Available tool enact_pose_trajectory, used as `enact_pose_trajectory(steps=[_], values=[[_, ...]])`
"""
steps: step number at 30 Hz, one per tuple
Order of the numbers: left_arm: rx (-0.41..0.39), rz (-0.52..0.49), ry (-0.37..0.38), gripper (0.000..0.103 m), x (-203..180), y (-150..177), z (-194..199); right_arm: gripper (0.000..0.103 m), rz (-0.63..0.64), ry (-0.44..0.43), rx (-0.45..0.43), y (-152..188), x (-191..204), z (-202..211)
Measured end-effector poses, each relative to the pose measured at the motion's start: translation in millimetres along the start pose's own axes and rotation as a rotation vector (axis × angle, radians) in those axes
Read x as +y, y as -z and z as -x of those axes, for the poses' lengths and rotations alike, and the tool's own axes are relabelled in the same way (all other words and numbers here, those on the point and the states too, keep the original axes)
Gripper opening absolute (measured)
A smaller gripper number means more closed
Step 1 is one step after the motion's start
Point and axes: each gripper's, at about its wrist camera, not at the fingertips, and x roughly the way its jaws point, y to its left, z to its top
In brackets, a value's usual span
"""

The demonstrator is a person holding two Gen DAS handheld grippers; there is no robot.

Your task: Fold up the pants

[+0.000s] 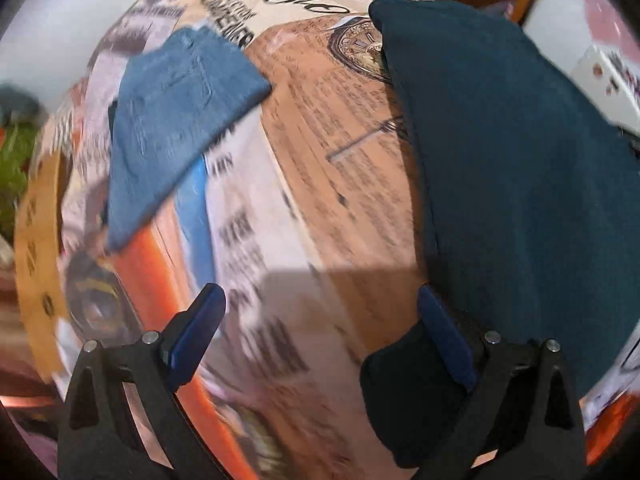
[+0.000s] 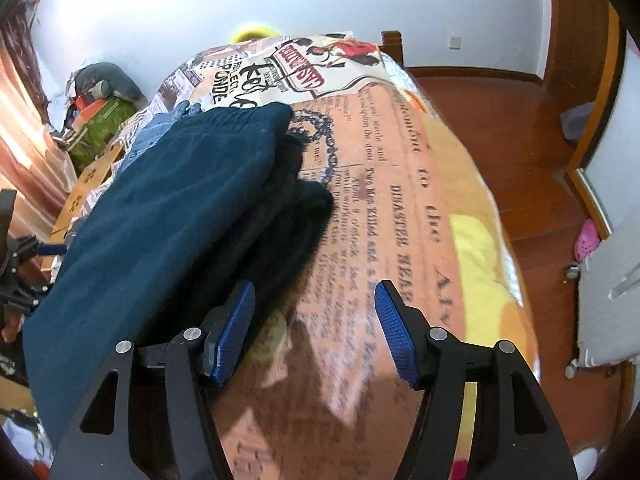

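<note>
On the left of the bed cover (image 1: 320, 184) lie folded jeans (image 1: 176, 128). The left gripper (image 1: 320, 320) hangs over the cover, jaws spread wide and holding nothing. The dark teal pants (image 2: 160, 216) lie folded in layers just right of it. The right gripper (image 2: 314, 320), jaws also apart and empty, sits beside the pants' right edge

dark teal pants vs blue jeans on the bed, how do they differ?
The dark teal pants are plain soft fabric; the blue jeans are lighter denim with stitched seams. The teal pants look bulkier, the jeans flatter. In the left wrist view, the teal pants lie right, the jeans left. Both rest on the printed bedspread.
</note>
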Motion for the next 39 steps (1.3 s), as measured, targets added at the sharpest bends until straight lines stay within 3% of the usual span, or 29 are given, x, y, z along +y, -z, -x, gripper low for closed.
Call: enact_pose_trajectory(steps=[4, 9, 17, 22, 29, 31, 32, 34, 36, 39], values=[[-0.019, 0.082, 0.049, 0.098, -10, 15, 8, 0.059, 0.012, 0.012, -0.019, 7, -3, 21], [-0.094, 0.05, -0.008, 0.097, -18, 10, 36, 0.059, 0.036, 0.015, -0.068, 6, 1, 44], [-0.238, 0.04, 0.007, 0.097, -15, -66, 67, 0.059, 0.037, -0.058, -0.141, -17, 16, 34], [-0.233, -0.026, 0.056, 0.096, -32, -122, 43, 0.059, 0.055, -0.08, -0.14, -41, 25, 6], [-0.112, -0.096, 0.148, 0.06, -59, -162, -26, 0.059, 0.039, -0.115, -0.131, -75, 19, -38], [-0.11, -0.098, 0.178, 0.053, -62, -167, -37, 0.058, 0.022, -0.132, -0.108, -82, 15, -53], [-0.128, -0.096, 0.178, 0.049, -62, -168, -38, 0.056, 0.01, -0.135, -0.095, -84, 12, -61], [-0.172, -0.105, 0.171, 0.04, -63, -171, -34, 0.03, 0.002, -0.153, -0.063, -85, 9, -76], [-0.196, -0.107, 0.168, 0.033, -65, -175, -30, 0.027, 0.018, -0.143, -0.062, -83, 9, -80], [-0.205, -0.11, 0.179, 0.032, -64, -181, -29, 0.016, 0.067, -0.109, -0.126, -77, 12, -70]])
